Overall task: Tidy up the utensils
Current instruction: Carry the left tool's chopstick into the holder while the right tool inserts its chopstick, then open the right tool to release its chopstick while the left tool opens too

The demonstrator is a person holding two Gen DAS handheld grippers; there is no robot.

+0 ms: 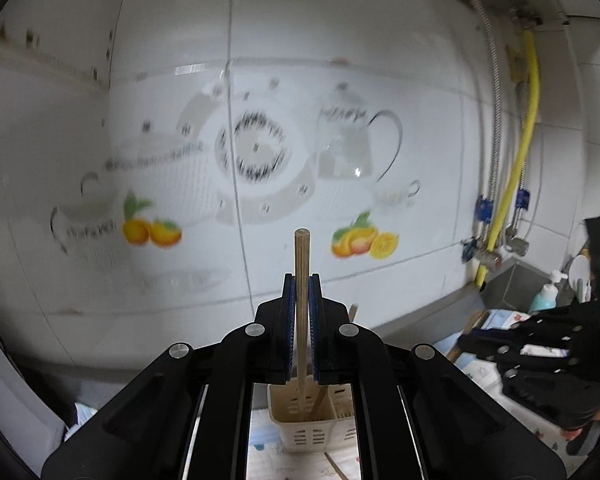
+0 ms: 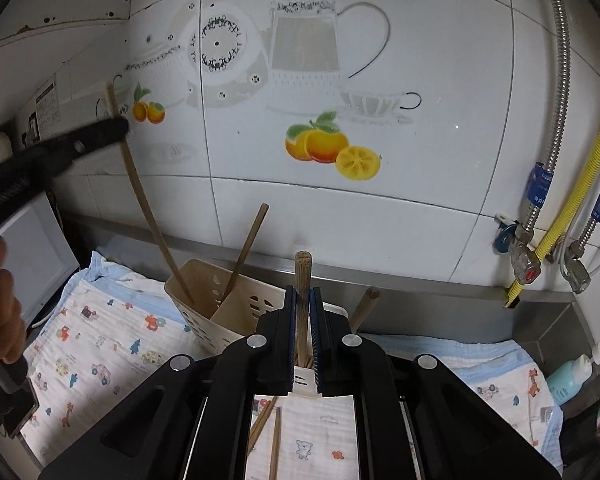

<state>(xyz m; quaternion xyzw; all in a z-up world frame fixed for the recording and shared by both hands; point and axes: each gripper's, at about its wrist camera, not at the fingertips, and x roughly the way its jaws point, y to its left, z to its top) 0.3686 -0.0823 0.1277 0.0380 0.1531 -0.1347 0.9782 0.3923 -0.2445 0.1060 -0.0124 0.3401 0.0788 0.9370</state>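
My left gripper [image 1: 302,280] is shut on a long wooden utensil handle [image 1: 301,264] that stands upright, its lower end down in the beige slotted utensil holder [image 1: 312,428]. The same gripper [image 2: 116,126] and utensil [image 2: 140,196] show at the left in the right wrist view, above the holder [image 2: 204,300]. My right gripper [image 2: 302,292] is shut on a thick wooden handle [image 2: 302,276] standing upright near the holder's right side. A wooden spatula [image 2: 240,276] leans inside the holder. Loose chopsticks [image 2: 274,436] lie on the cloth below.
A white printed cloth [image 2: 96,344] covers the counter against a tiled wall [image 2: 380,200]. Another wooden handle [image 2: 364,308] sticks up right of my right gripper. Pipes and a yellow hose [image 2: 564,216] run down the right. A soap bottle [image 2: 572,372] stands at the far right.
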